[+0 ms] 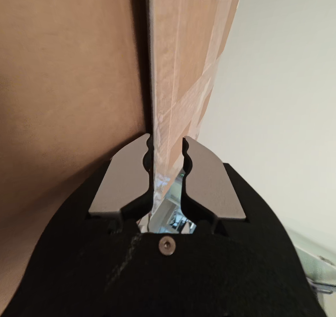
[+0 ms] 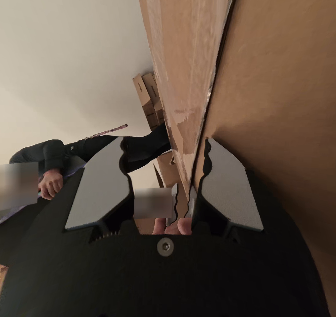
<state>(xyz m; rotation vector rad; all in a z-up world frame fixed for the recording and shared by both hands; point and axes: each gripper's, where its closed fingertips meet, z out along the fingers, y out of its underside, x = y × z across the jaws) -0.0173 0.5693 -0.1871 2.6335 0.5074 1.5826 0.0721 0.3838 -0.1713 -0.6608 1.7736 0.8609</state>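
A big cardboard box fills both views. Its tape-covered panel [image 1: 181, 72] meets a plain brown panel [image 1: 72, 72] at a dark seam. My left gripper [image 1: 166, 138] sits at that seam. Its jaws are a narrow gap apart, with the taped panel's edge between them against the left finger [image 1: 132, 162]. My right gripper [image 2: 163, 138] is wide open and empty. Its right finger [image 2: 227, 172] lies by the plain panel [image 2: 272, 72], and the seam and taped panel [image 2: 181, 53] run between its fingers. The left gripper [image 2: 182, 187] shows there too, straddling the panel edge and held by a hand [image 2: 174, 226].
A person in dark sleeves [image 2: 54, 150] is at the left with a fist [image 2: 51, 186] closed on something. Several narrow cardboard boxes [image 2: 149, 97] stand behind the big box. A white surface [image 1: 272, 108] fills the open side. A blurred pale object [image 1: 318, 264] is at the lower right. Left tips to right tips: about 20 centimetres.
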